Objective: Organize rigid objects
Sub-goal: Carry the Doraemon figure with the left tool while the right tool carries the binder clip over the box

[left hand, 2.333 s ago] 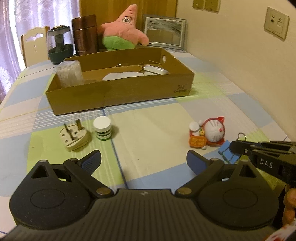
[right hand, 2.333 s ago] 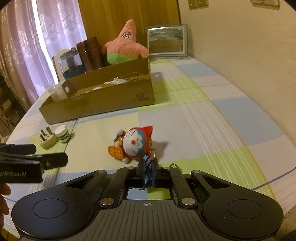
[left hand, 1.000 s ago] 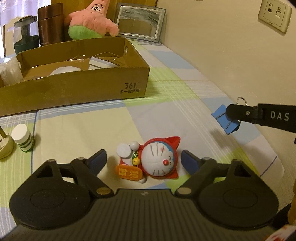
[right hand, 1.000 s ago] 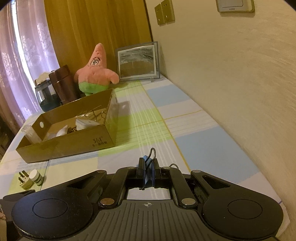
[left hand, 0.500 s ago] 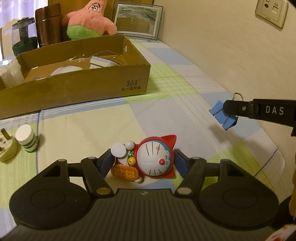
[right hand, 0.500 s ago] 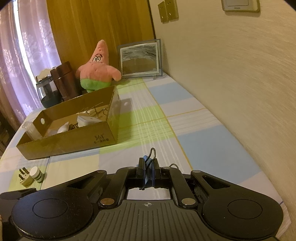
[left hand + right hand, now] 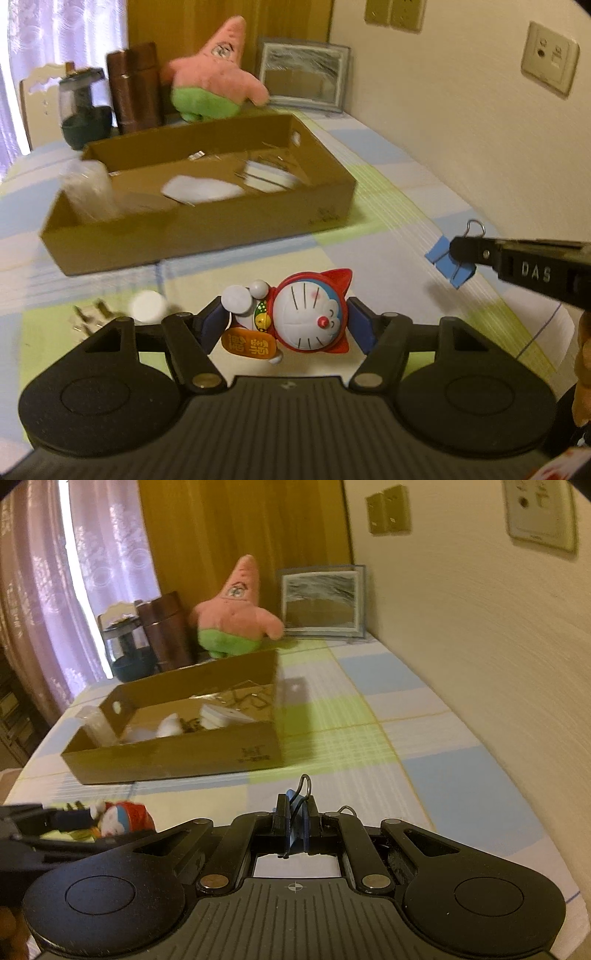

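My left gripper (image 7: 286, 325) is shut on a red and blue cat figurine (image 7: 295, 321), which it holds off the checked tablecloth. The same figurine (image 7: 123, 819) shows at the lower left of the right wrist view, in the left gripper's fingers. My right gripper (image 7: 294, 821) is shut on a blue binder clip (image 7: 295, 812), whose wire loop sticks up. In the left wrist view that clip (image 7: 448, 264) hangs at the right gripper's tip, above the table's right side. The open cardboard box (image 7: 207, 236) lies further back, with white items inside.
A white plug (image 7: 90, 317) and a small white bottle (image 7: 147, 306) lie at the left, in front of the box. Behind the box stand a pink star plush (image 7: 218, 85), a brown flask (image 7: 135, 88), a dark jar (image 7: 83, 107) and a picture frame (image 7: 303, 79). A wall runs along the right.
The left gripper's jaws closed around the cat figurine and lifted it off the cloth toward the box. The right gripper rose and moved forward with the binder clip.
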